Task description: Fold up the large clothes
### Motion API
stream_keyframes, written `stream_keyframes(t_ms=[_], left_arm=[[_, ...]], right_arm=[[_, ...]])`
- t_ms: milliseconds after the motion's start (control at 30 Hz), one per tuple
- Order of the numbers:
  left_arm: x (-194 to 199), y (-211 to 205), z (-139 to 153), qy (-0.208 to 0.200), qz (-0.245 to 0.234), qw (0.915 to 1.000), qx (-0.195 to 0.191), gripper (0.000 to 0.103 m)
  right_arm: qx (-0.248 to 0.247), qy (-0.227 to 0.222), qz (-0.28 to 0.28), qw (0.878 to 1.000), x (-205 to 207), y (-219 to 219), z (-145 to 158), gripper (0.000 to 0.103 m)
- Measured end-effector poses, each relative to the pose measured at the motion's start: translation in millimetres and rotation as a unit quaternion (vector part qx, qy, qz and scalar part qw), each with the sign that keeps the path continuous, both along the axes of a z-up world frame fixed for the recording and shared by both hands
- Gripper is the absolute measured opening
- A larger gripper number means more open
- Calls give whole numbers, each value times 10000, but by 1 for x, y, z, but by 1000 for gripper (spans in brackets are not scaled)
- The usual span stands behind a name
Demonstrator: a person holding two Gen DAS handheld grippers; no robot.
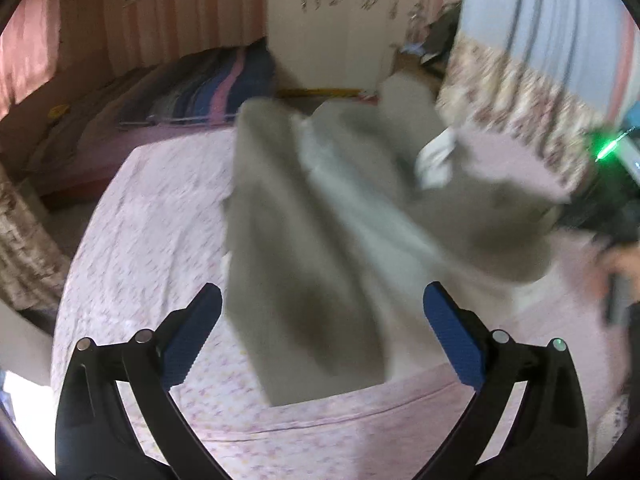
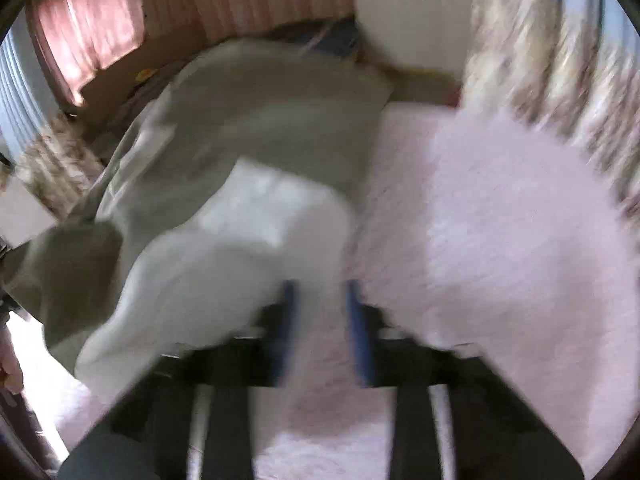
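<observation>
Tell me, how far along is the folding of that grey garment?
Early days. The grey garment lies rumpled on the pink bedspread, no neat fold showing. The left hand-held gripper is open and empty above it; the right hand-held gripper view is blurred, fabric at its fingers. All folding remains.

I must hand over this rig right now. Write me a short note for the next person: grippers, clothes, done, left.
Left gripper: open, holds nothing, above the near end of the grey fabric garment.
Right gripper: blurred; jaws nearly together, grip unclear.
Garment: on the pink patterned bedsheet, rumpled, its pale lining showing.
Done: no neat fold visible.
Left: flatten it, then fold.
</observation>
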State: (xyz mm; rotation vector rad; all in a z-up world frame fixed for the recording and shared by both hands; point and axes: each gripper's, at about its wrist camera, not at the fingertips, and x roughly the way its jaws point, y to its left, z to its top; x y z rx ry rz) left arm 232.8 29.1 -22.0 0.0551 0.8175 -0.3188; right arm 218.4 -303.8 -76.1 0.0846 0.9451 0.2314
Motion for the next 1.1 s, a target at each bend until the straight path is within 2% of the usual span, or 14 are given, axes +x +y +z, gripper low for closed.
stream_keyframes(t_ms=[133,233,433,533,567,633,667,700,800,833,867,933,1033,1100], left_arm=[[8,-14,6,203,-349,9982,-451,100],[14,-25,-5,400,-378,9972,-500,100],[19,-24,-11,679,-445,9877,-1338,100],[29,-36,-21,798,-405,9899,-1099,100],[37,-40,-28,901,-413,9896,-1043,96],[49,-44,-43,1094,-395,9882,-999,81],[54,-45,-48,1188,-475,9859,-1079,65],[57,-46,-52,1257,-537,9842,-1129,53],[56,-51,-40,1156,-674,9845,-1134,24],[51,-52,-28,955,-717,9865,-1118,23],[45,-52,-15,712,-774,9887,-1067,22],[26,-50,11,221,-763,9926,-921,21],[4,-28,26,-148,-535,9946,-878,20],[-8,1,17,-145,-271,9957,-873,21]], right_arm=[[7,-161,199,9997,0,19,3,2],[-245,-262,322,9988,-1,31,9,2],[-576,-417,586,9957,-4,51,8,2],[-628,-424,625,9952,-6,50,9,2],[-653,-435,633,9949,-7,51,9,2],[-738,-465,646,9941,-8,54,9,2],[-773,-494,621,9938,-8,55,10,2],[-790,-521,610,9936,-8,54,11,2],[-652,-705,389,9946,-8,44,22,4],[-510,-833,242,9949,-9,39,27,14],[-344,-1028,87,9941,-12,33,36,33],[-245,-1234,27,9921,-13,33,49,45],[-509,-1341,181,9895,-8,52,62,45],[-619,-1336,437,9881,-5,72,63,45]])
